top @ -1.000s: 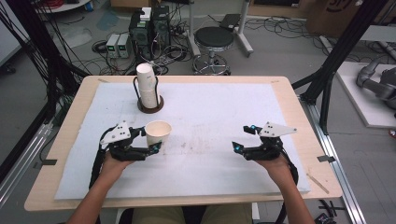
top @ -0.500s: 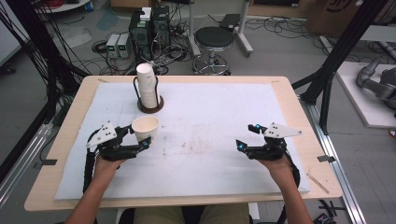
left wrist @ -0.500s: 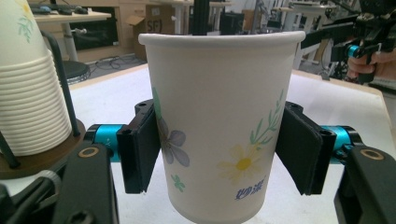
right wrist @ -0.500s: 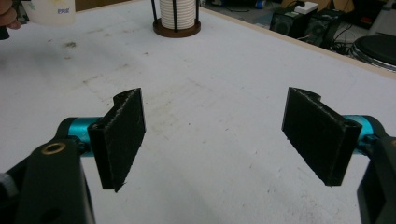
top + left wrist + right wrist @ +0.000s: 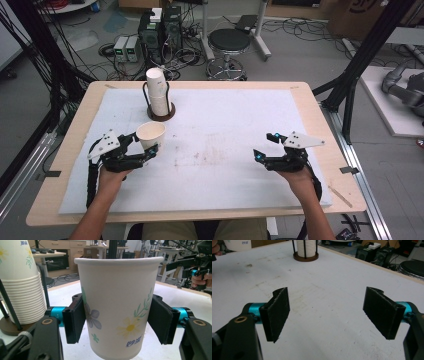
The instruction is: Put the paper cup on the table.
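Observation:
A white paper cup (image 5: 151, 135) printed with flowers (image 5: 117, 305) stands upright between the jaws of my left gripper (image 5: 145, 145), which is shut on it (image 5: 117, 322); both pads press its sides at mid height, over the left part of the white mat. Behind it a stack of the same cups (image 5: 157, 91) sits in a black wire holder on a round brown base (image 5: 20, 282). My right gripper (image 5: 263, 146) rests at the right of the mat, its jaws open with nothing between them (image 5: 329, 312).
The white mat (image 5: 225, 125) covers most of the wooden table (image 5: 320, 125). The cup stack (image 5: 305, 247) lies far ahead of the right gripper. A stool (image 5: 229, 42), computers and cables stand on the floor beyond the table.
My left gripper has shifted a little to the left with the cup in its jaws. The right gripper has stayed where it was.

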Demonstrator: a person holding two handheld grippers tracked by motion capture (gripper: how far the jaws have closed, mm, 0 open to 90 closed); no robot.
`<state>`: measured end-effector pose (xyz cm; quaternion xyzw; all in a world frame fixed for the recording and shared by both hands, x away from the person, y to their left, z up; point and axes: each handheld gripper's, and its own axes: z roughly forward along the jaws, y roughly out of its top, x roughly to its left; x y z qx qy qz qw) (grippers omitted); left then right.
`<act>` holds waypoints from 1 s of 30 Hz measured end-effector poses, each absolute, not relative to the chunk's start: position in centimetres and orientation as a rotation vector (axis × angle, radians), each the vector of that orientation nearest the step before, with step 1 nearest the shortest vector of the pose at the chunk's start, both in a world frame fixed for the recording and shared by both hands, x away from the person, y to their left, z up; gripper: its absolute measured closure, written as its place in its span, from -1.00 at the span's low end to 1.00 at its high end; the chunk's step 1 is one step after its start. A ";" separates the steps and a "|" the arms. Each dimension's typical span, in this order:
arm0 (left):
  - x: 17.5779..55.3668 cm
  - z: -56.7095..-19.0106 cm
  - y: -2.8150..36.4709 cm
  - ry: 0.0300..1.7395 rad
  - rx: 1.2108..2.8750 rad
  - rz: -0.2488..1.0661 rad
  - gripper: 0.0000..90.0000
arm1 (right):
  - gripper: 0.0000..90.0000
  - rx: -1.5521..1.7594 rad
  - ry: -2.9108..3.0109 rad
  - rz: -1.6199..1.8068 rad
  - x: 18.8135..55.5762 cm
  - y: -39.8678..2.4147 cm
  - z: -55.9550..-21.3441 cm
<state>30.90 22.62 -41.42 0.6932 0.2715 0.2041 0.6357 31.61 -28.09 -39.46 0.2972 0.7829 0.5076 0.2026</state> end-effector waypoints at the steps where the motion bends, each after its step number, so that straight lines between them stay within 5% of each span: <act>1: 30.9 -41.4 22.6 0.617 1.584 0.467 -0.23 | -0.51 0.827 2.185 1.418 31.6 -28.1 -39.5; 15: 32.5 -42.4 22.6 0.630 1.593 0.445 -0.21 | -0.51 0.827 2.190 1.416 31.6 -27.9 -39.5; 30: 34.8 -44.5 18.1 0.662 1.672 0.394 -0.23 | -0.51 0.824 2.185 1.426 31.4 -28.1 -39.4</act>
